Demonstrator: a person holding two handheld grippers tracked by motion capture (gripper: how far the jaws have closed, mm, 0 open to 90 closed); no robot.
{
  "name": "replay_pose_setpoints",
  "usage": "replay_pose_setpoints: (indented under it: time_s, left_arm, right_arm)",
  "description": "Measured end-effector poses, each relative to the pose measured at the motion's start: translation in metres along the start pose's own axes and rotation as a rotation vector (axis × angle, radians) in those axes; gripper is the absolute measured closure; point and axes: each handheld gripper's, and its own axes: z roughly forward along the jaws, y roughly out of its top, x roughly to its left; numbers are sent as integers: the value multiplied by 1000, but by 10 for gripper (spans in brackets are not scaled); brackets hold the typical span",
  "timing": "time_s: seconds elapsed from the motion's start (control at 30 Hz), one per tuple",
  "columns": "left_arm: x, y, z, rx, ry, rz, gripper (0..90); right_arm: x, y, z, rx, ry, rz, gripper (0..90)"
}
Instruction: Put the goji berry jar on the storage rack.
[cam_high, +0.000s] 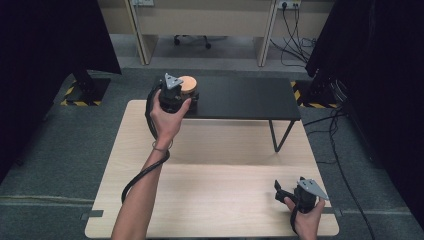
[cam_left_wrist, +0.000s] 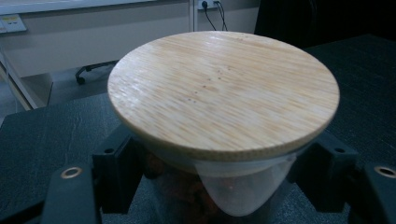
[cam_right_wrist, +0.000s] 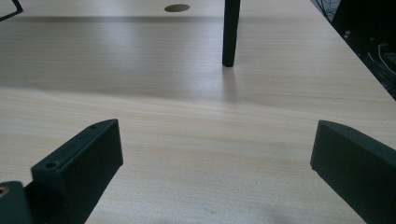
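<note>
A glass jar (cam_left_wrist: 224, 191) with a round bamboo lid (cam_left_wrist: 224, 93) stands on the left end of the black raised shelf (cam_high: 250, 97). In the high view the lid (cam_high: 188, 83) peeks out just past my left gripper (cam_high: 181, 97). That gripper (cam_left_wrist: 217, 175) is shut on the jar, one black jaw pressed to each side of the glass under the lid. Something reddish-brown lies inside the jar. My right gripper (cam_high: 281, 192) rests low over the wooden table (cam_high: 220, 200) near its front right corner, and its jaws (cam_right_wrist: 215, 168) stand wide open with bare wood between them.
The black shelf stands on thin black legs (cam_right_wrist: 230, 32) over the table's far half. A round cable hole (cam_right_wrist: 177, 8) sits in the tabletop farther back. Dark curtains hang at both sides, and cables (cam_high: 345, 165) run over the floor to the right.
</note>
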Motion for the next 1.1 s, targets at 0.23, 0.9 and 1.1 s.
replay_pose_setpoints:
  time_s: [0.23, 0.9, 1.1]
  left_arm:
    - [0, 0, 0, -1, 0, 1, 257]
    - [-10, -11, -54, -129, -6, 15, 28]
    - [-14, -17, -75, -147, 11, 44, 26]
  right_arm:
    - [0, 0, 0, 0, 0, -1, 23]
    - [-1, 0, 0, -2, 1, 13, 23]
    - [-1, 0, 0, -1, -1, 12, 23]
